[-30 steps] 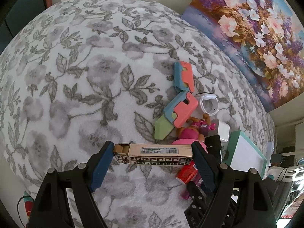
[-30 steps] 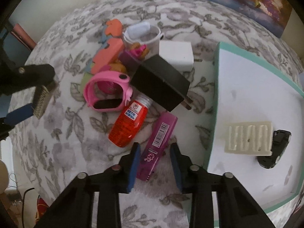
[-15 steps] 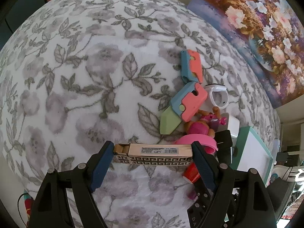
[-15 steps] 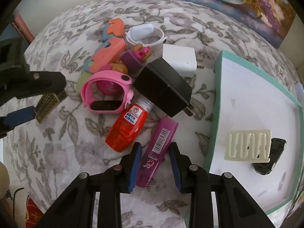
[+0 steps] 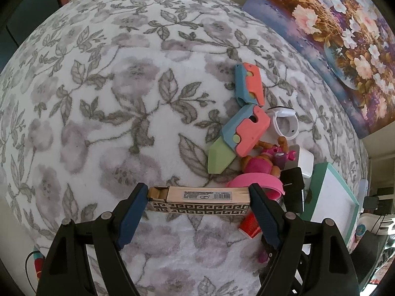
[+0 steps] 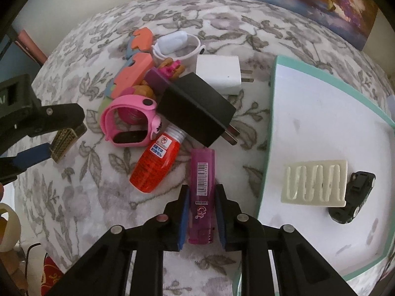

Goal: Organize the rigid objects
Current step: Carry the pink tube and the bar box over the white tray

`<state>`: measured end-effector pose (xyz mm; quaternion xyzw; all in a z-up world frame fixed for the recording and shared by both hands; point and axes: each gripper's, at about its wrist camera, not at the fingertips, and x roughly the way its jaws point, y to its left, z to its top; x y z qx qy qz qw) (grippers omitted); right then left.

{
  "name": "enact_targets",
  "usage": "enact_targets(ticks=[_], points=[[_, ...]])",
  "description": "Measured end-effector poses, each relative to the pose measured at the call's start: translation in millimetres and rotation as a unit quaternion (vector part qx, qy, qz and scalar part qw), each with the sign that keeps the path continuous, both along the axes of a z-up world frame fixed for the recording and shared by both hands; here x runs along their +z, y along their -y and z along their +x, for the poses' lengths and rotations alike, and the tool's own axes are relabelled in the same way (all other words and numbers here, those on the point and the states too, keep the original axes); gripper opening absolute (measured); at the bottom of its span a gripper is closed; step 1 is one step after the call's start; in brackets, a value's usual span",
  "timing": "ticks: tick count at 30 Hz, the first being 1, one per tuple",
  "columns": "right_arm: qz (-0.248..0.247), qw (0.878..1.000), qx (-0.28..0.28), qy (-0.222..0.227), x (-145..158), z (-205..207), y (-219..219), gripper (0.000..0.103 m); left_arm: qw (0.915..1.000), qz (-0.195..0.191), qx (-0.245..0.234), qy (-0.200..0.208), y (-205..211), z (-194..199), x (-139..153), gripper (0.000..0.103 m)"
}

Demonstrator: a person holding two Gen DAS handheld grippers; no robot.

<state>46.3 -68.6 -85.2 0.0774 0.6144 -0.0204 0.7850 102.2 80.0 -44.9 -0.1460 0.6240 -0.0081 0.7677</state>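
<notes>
My left gripper [image 5: 198, 197] is shut on a long gold box with a black key pattern [image 5: 205, 198], held end to end just above the flowered cloth. From the right wrist view only the box's end [image 6: 65, 139] shows at the left edge. My right gripper [image 6: 202, 192] is closing on a magenta lighter [image 6: 201, 172]. Its blue pads press both sides, and the lighter lies straight along the fingers on the cloth. Right of it is a white tray with a teal rim [image 6: 271, 123], holding a cream ribbed piece [image 6: 314, 182] and a black toy car [image 6: 353, 197].
A pile lies just beyond the lighter: red bottle [image 6: 155, 162], pink watch [image 6: 130, 120], black charger [image 6: 195, 108], white charger [image 6: 218, 74], white band [image 6: 177, 46], a small doll [image 5: 261, 165] and coral-blue foam pieces [image 5: 246, 130]. A flower painting [image 5: 333, 37] leans behind.
The right jaws have closed onto the magenta lighter, which turned from slanted to straight between the fingers. The left gripper still holds the gold box in about the same place.
</notes>
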Motion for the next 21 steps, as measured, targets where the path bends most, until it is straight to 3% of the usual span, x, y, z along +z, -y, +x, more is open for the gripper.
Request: enact_targets(ticks=[4, 13, 21], points=[[0.011, 1.0, -0.01, 0.004, 8, -4, 15, 0.021, 0.9999, 0.003, -0.004, 0.013, 2, -2, 8, 0.083], [0.044, 0.996, -0.032, 0.067, 63, -13, 39, 0.021, 0.9979, 0.011, -0.015, 0.061, 12, -9, 40, 0.083], [0.044, 0.991, -0.079, 0.102, 88, -25, 72, 0.021, 0.9954, 0.016, -0.034, 0.088, 31, -18, 59, 0.083]])
